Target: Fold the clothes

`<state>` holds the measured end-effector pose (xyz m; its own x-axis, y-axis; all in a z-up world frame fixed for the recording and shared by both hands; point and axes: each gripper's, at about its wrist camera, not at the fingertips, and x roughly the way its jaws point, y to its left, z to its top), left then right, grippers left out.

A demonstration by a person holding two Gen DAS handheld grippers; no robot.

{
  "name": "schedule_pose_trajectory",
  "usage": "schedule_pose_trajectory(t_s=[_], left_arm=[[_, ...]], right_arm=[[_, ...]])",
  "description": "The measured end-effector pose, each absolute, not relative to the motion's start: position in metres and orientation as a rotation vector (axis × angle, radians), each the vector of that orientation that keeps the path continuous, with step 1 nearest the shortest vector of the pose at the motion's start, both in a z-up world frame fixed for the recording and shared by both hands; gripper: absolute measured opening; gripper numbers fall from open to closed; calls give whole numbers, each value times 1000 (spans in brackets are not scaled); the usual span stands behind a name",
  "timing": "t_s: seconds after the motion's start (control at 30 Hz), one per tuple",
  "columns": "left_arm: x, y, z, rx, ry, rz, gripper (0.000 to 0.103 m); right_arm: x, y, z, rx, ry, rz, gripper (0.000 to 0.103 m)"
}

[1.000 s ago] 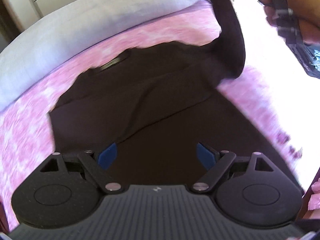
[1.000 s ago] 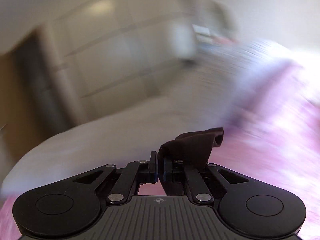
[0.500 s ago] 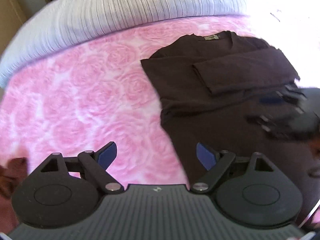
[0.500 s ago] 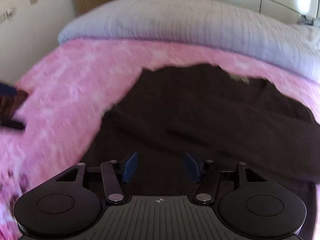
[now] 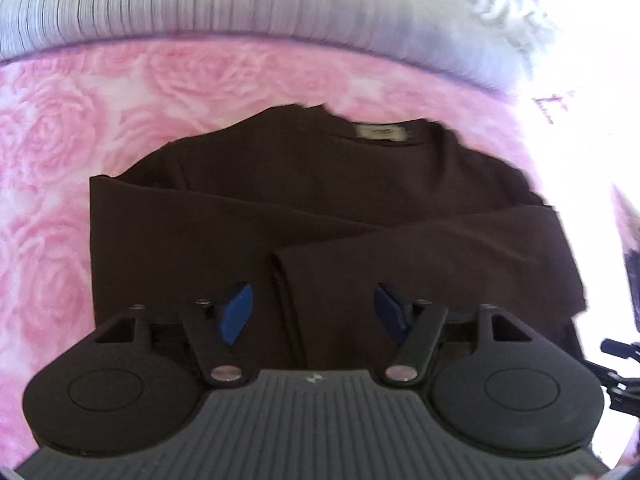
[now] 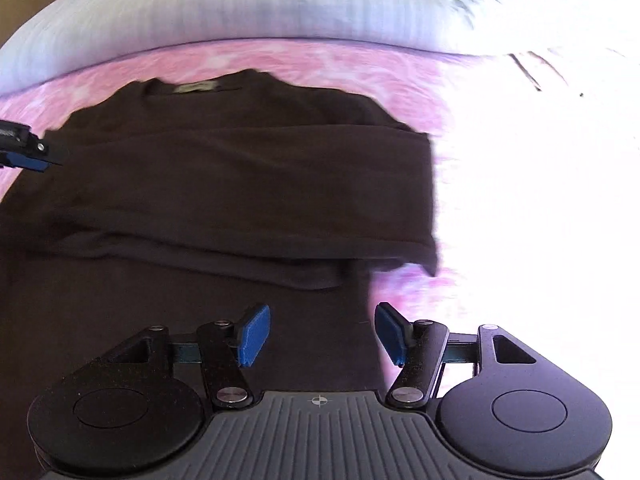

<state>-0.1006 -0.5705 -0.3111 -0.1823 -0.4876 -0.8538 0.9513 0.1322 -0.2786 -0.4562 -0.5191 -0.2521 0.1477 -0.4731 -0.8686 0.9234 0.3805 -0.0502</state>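
Observation:
A dark brown long-sleeved top (image 5: 304, 184) lies flat on the pink rose-patterned bedspread (image 5: 60, 152), collar and label (image 5: 378, 133) at the far side. Both sleeves are folded across the body; one sleeve's cuff (image 5: 280, 276) lies just ahead of my left gripper (image 5: 314, 312), which is open and empty above the lower body. In the right wrist view the top (image 6: 224, 184) fills the middle. My right gripper (image 6: 320, 334) is open and empty over its lower right edge. The left gripper's fingers (image 6: 24, 152) show at that view's left edge.
A pale striped pillow or bolster (image 5: 240, 4) runs along the far side of the bed, and it also shows in the right wrist view (image 6: 240, 8). Strong sunlight washes out the bedspread to the right (image 6: 540, 200).
My right gripper let go of the sleeve it held up a second ago and the sleeve now lies folded across the body. Both grippers have moved over the top's lower part.

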Motion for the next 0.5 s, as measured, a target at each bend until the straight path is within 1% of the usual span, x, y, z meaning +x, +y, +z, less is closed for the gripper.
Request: schedule_pose_trajectory(t_s=[0.03,0.07,0.1,0.13,0.17,0.3,0.4,0.5], left_arm=[[-101,-574,-317,591,1095,-1406,41],[-101,-577,-321,605,1096,-1404,37],[-103,-579,-320,619,1089,-1419,25],[-104,-580,-320,634,1082,-1434,3],[-104,-579,-315,634,1073,-1451,1],[-93,-567,-269,546,1033,-1518,1],[-84,-559,-238,486,1006,-1557,1],[-71,-556,-234,469,1015,-1530,1]], right_arm=[[-459,-522,-255,587,951,-1089,62],[-461,-524,-257,590,951,-1083,63],[-461,-526,-261,591,953,-1076,63],[-461,-528,-264,593,957,-1068,63],[-461,-530,-266,593,962,-1066,63],[-458,-541,-271,554,998,-1099,63],[-462,-552,-276,558,990,-1153,64],[-466,-565,-286,581,977,-1186,67]])
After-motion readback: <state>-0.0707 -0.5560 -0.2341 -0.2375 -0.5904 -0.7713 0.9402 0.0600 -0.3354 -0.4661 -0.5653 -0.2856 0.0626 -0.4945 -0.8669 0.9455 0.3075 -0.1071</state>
